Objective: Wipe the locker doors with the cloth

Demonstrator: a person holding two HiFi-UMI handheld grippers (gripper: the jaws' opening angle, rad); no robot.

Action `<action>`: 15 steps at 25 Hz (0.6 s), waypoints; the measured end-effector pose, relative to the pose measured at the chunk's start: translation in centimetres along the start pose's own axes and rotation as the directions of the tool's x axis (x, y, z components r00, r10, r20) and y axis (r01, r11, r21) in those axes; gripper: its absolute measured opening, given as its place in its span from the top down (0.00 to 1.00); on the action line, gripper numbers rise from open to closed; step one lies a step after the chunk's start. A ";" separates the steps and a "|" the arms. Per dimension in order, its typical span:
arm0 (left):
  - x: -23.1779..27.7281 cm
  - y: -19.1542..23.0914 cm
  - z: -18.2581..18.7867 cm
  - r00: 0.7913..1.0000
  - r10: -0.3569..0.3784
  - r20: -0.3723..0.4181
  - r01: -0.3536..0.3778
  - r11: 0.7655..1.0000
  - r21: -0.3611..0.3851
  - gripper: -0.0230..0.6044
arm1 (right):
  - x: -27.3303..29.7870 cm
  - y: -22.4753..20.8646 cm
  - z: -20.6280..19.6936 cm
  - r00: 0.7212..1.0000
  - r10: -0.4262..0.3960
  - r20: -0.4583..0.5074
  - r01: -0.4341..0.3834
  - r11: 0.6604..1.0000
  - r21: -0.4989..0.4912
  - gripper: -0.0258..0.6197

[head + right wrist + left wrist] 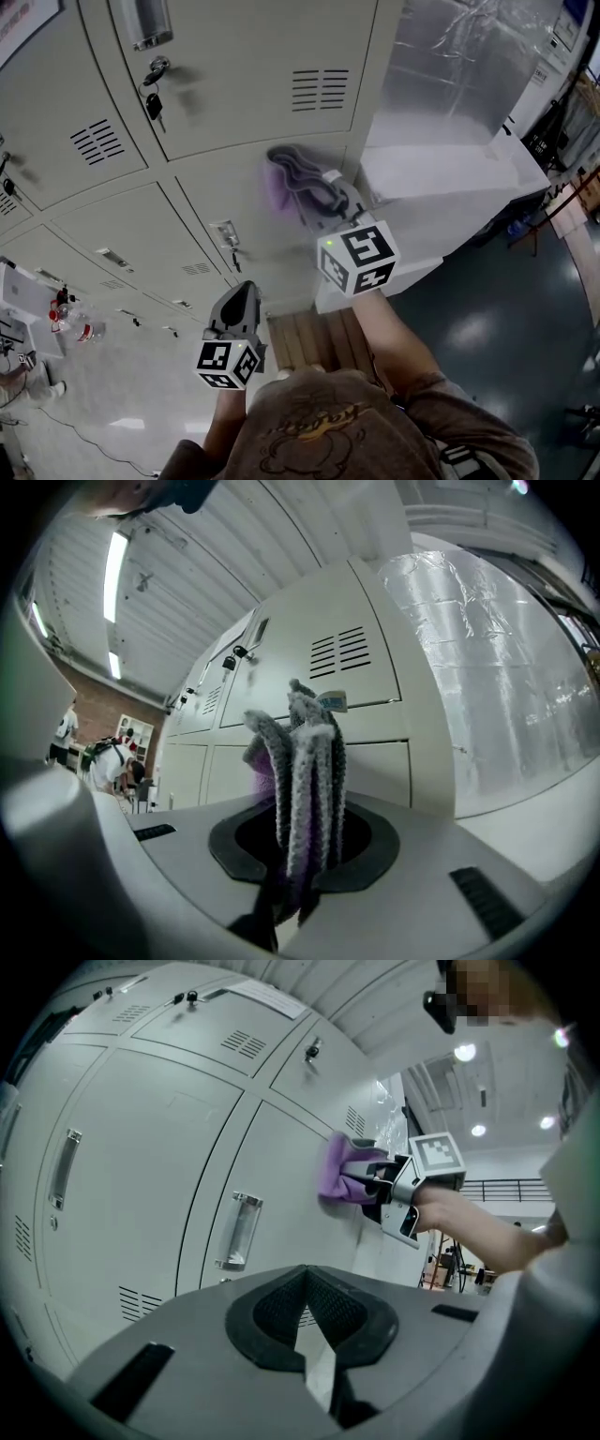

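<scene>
A purple and grey cloth [292, 178] is pressed against a beige locker door [239, 202]; my right gripper [333, 211] is shut on it. In the right gripper view the folded cloth [305, 780] stands up between the jaws, in front of the lockers [309, 714]. My left gripper [239, 302] hangs lower, apart from the doors, with its jaws together and nothing in them. The left gripper view shows its closed pads [309, 1321], the cloth [345, 1171] on the door, and the right gripper [380, 1185] beyond.
Door handles [236, 1232] and vents [319, 89] stick out of the lockers; a key [153, 105] hangs from an upper lock. A plastic-wrapped white cabinet [450, 178] stands to the right. A wooden pallet [319, 339] lies below. A person [111, 766] stands far left.
</scene>
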State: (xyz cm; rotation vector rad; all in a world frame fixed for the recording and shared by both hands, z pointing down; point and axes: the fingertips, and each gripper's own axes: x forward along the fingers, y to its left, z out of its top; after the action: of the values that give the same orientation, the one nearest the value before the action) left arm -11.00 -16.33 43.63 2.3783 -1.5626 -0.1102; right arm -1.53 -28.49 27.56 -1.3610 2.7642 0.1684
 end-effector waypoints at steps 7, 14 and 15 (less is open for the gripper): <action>0.3 -0.7 -0.2 1.000 -0.020 -0.006 0.020 1.000 -0.008 0.96 | -1.9 -3.4 0.3 0.995 -0.095 0.004 0.095 0.995 -0.004 0.86; 0.2 -1.1 -0.7 0.999 -0.033 -0.023 0.033 0.999 -0.004 0.96 | -3.4 -5.8 0.3 0.987 -0.163 0.003 0.163 0.987 0.012 0.86; 0.1 -1.1 -0.7 0.999 -0.033 -0.026 0.033 0.999 -0.005 0.96 | -3.5 -5.9 0.3 0.986 -0.169 0.002 0.169 0.986 0.013 0.86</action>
State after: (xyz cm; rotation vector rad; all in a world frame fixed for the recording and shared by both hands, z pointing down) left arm -9.81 -15.89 44.02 2.3932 -1.5101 -0.0898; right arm 5.28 -29.30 27.16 -1.5815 2.6257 0.1440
